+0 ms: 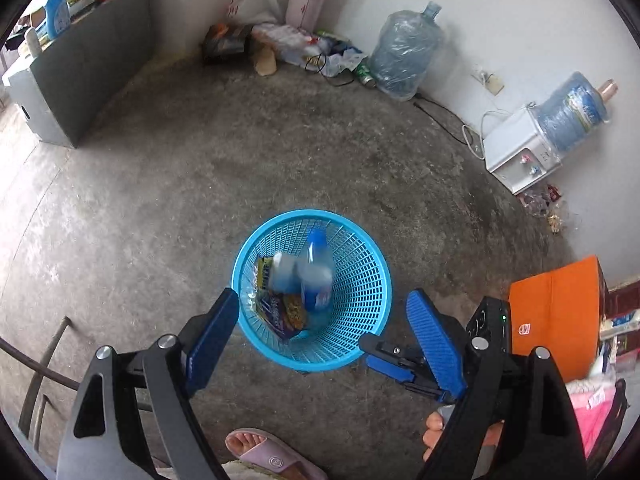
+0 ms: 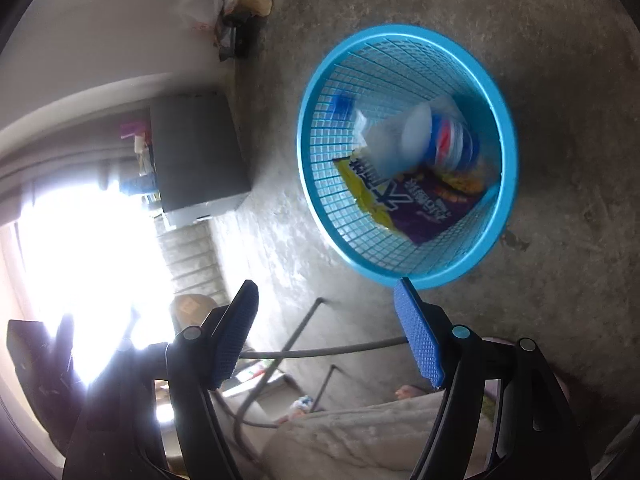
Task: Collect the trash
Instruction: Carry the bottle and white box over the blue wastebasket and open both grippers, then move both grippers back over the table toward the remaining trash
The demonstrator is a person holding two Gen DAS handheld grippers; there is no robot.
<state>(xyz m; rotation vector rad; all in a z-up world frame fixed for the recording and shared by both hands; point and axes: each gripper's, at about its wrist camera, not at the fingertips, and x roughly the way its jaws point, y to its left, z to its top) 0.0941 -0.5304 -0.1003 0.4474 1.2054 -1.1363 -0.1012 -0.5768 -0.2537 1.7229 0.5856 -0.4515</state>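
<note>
Presently catalogued, item by item:

Basket: blue mesh basket (image 1: 362, 280) upright on the bare concrete floor (image 1: 200, 184), just ahead of both grippers.

Contents: a clear plastic bottle (image 1: 318, 276) with blue cap and label, a blurred pale cup-like piece (image 2: 416, 132) beside it, and a yellow-and-purple snack wrapper (image 2: 416, 204) against the near wall; all lie inside the rim.

Left gripper (image 1: 324, 332): jaws spread wide, wider than the near part of the basket rim as seen from its camera; nothing between the pads.

Right gripper (image 2: 326, 332): jaws well apart and empty; one fingertip lines up with the basket's near rim, contact not certain. Seen from the left wrist view it sits low, just right of the basket.

Step in hand: judged a drop into the basket, both grippers now empty-handed.

Next move: likely a lift clear of the rim, then a turn toward remaining litter; a heap of bags and cartons (image 1: 288, 48) lies at the far wall.

Edges: basket rim nearest the right fingertip; metal chair legs (image 2: 304, 344) and a slippered foot (image 1: 264, 452) below.

Open room: broad bare floor between the basket and the far wall; crowded on the right by an orange box (image 1: 556, 312).
</note>
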